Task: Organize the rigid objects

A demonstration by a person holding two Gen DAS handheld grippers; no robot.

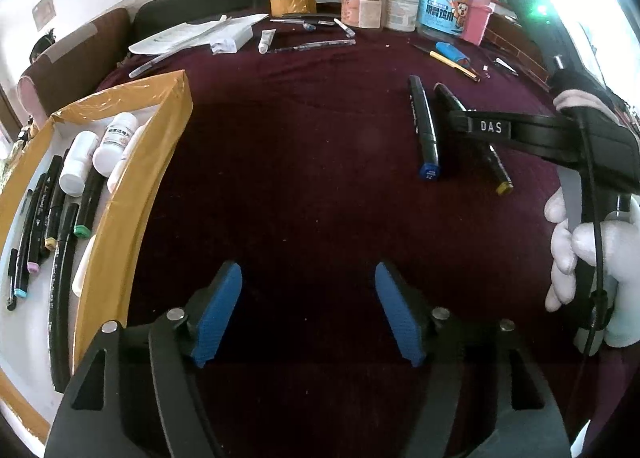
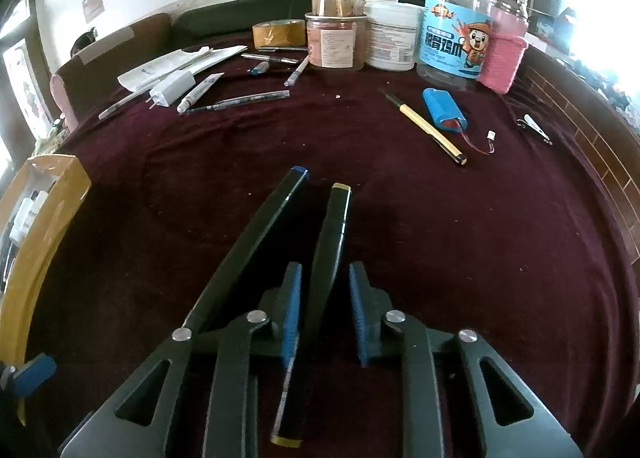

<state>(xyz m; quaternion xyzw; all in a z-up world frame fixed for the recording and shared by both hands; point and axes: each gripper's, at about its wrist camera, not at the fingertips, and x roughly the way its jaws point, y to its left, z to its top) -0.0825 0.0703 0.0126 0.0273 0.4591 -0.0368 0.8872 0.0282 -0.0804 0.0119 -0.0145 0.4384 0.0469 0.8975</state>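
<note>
The right gripper (image 2: pixel 325 308) straddles the yellow-capped marker (image 2: pixel 329 242), which lies on the maroon table (image 2: pixel 480 258) well to the right of the cardboard box (image 1: pixel 120 194). Its jaws are drawn in close around the marker's barrel; the left pad looks to be against it, while a thin dark gap shows on the right side, so whether the clamp is complete cannot be told for certain. The blue-capped marker (image 2: pixel 256 242) lies just beside the yellow one, on the side nearer the box, its barrel running past the outside of the gripper's left finger.

The left gripper (image 1: pixel 308 314) hangs just right of the box with its jaws wide apart and nothing between them. The box already holds several markers (image 1: pixel 60 210) and white bottles (image 1: pixel 116 142).

The step in hand appears to be picking up the yellow-capped marker to carry it to the box. To do it well, the jaws should close squarely across the barrel, near its middle so the marker does not tip when raised. The left finger sits between the two markers, so the lift should go straight up first; a sideways pull could drag or roll the blue one. Once clear of the table, the marker is best kept level and brought over the box's near wall, then laid alongside the other markers rather than across the bottles.
</note>
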